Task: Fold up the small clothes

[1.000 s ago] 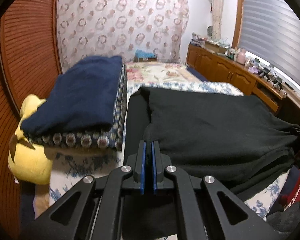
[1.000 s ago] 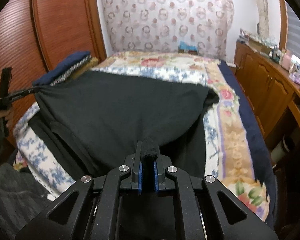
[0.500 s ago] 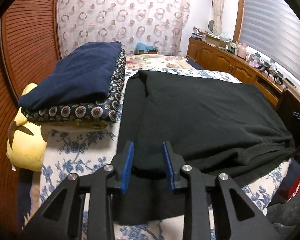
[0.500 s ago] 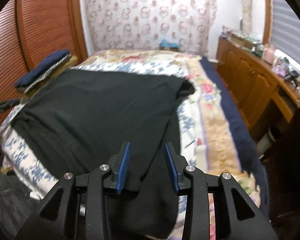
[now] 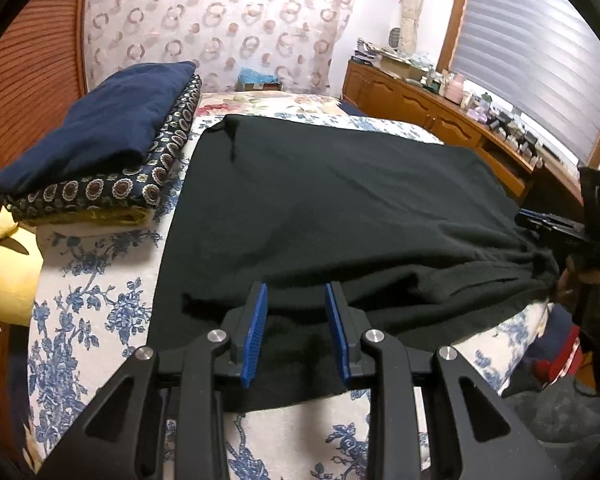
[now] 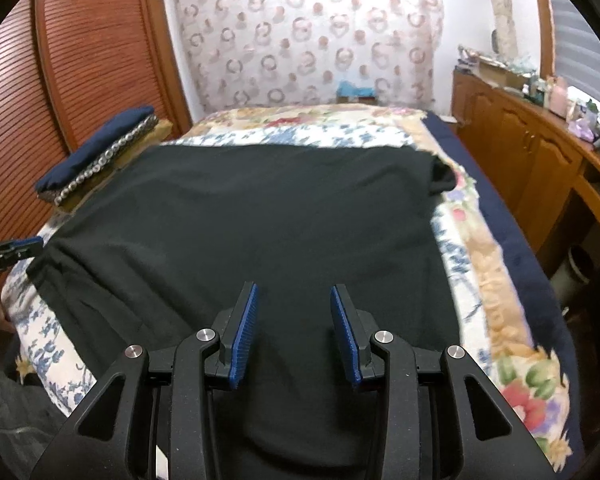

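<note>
Both grippers released above a black garment spread on the bed.

Left wrist view: the left gripper [image 5: 296, 330] hovers with its blue pads parted and nothing between them, over the near edge of the black garment [image 5: 332, 208], which lies on the floral bedspread [image 5: 92, 308]. Far left sits a stack of folded clothes [image 5: 100, 152]; a yellow plush [image 5: 8, 272] is cut off at the frame edge. At the far right the right gripper [image 5: 540, 218] shows only partly. Right wrist view: the right gripper [image 6: 294, 328] is likewise spread wide over the black garment [image 6: 260, 232], whose near hem its body hides; the left gripper [image 6: 24, 244] is just a tip at the left edge.
</note>
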